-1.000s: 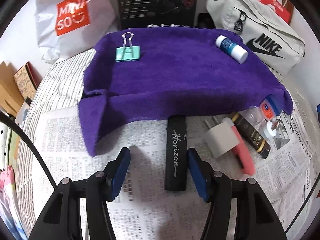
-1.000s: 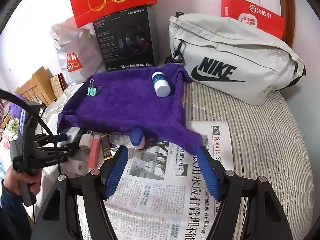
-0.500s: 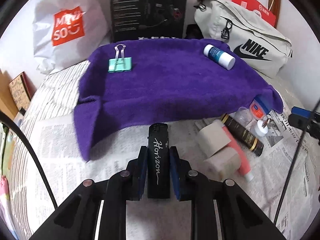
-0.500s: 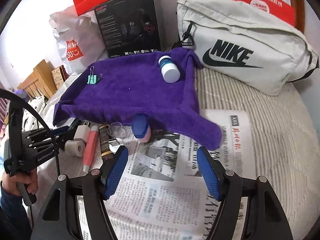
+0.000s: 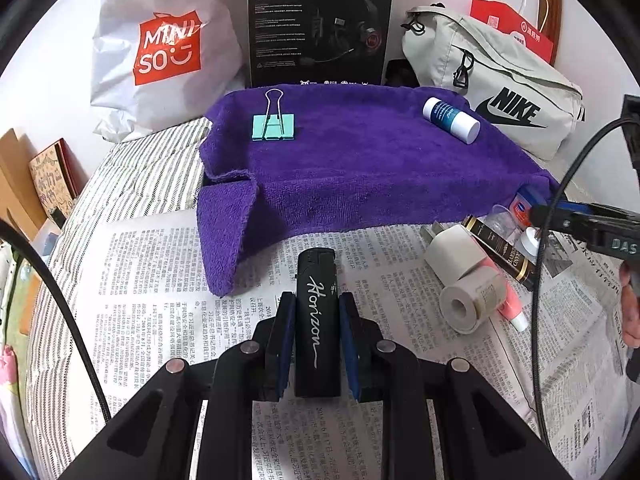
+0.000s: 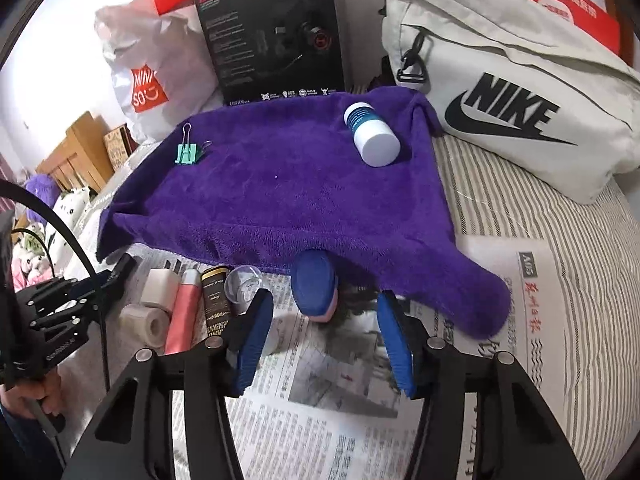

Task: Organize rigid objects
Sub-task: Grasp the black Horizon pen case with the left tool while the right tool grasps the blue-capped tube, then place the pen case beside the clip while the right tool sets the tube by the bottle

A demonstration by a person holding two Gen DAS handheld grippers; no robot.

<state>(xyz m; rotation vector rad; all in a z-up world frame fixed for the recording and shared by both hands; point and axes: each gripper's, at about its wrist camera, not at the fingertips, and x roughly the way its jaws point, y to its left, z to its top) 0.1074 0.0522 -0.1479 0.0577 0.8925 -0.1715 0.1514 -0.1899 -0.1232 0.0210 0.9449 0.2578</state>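
lifted off the newspaper (image 5: 160,280), black lighter (image 5: 317,320) sits clamped in left fingers (image 5: 286,332); right fingers (image 6: 394,344) apart.

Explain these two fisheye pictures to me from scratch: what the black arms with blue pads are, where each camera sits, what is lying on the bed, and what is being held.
There is no robot here. A person holds a hand-operated claw in each hand, and a wide-angle camera on each one looks forward along its two blue-padded fingers.

The left-hand view shows the left claw shut on a black lighter marked "Horizon", above a newspaper. The right-hand view shows the right claw open and holding nothing, pointed at a small blue-capped jar at the edge of a purple towel.

On the towel lie a green binder clip and a blue-and-white bottle. On the newspaper beside it are a tape roll, a pink tube and a dark tube. Bags and a black box stand behind.
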